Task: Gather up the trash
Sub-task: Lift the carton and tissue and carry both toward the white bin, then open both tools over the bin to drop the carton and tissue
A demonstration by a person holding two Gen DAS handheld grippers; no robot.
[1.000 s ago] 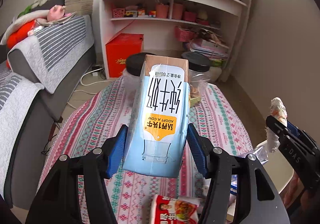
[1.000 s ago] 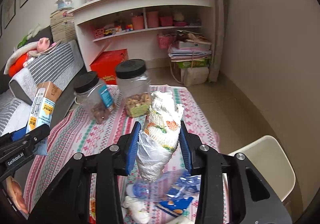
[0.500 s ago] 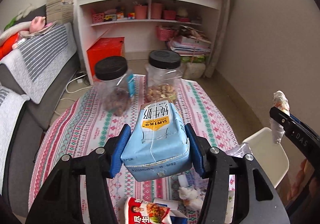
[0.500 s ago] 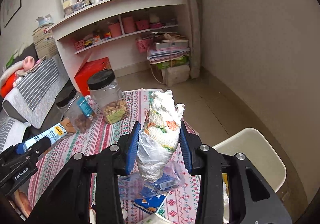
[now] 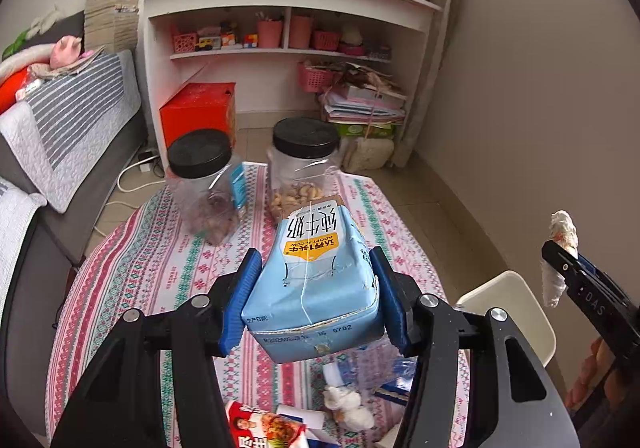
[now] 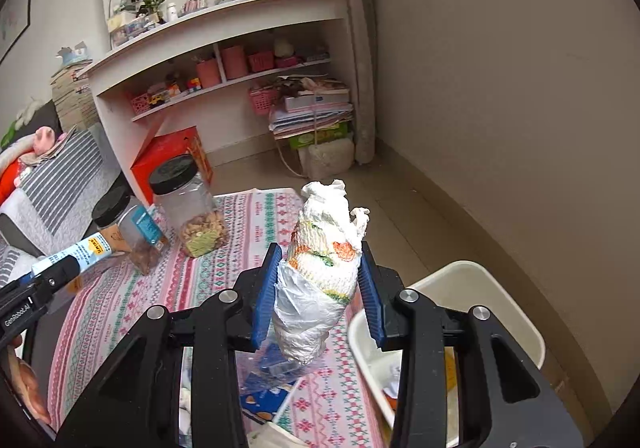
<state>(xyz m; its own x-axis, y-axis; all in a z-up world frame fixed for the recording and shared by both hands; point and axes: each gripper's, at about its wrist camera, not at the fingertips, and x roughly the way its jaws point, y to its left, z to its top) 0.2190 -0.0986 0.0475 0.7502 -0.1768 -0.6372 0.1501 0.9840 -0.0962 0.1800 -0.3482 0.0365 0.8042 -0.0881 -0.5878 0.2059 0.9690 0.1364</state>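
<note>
My left gripper (image 5: 316, 296) is shut on a light blue milk carton (image 5: 316, 280) and holds it above the table, its base toward the camera. The carton also shows in the right wrist view (image 6: 86, 252). My right gripper (image 6: 318, 288) is shut on a crumpled white paper and plastic wad (image 6: 320, 272), held above the table edge beside a cream trash bin (image 6: 492, 288). The bin also shows in the left wrist view (image 5: 516, 304), as does the wad (image 5: 560, 256). Loose trash lies on the table: a tissue ball (image 5: 348, 404), a red snack packet (image 5: 264, 428), a blue wrapper (image 6: 268, 380).
Two clear jars with black lids (image 5: 200, 184) (image 5: 304, 168) stand at the table's far end on the patterned cloth (image 5: 140, 268). A grey sofa (image 5: 60, 136) is at the left. A white shelf unit (image 5: 280, 28) and a red box (image 5: 196, 112) stand behind.
The left gripper has tipped the carton forward and moved right toward the bin. The right gripper has carried the wad right, so the bin is now close beneath it.
</note>
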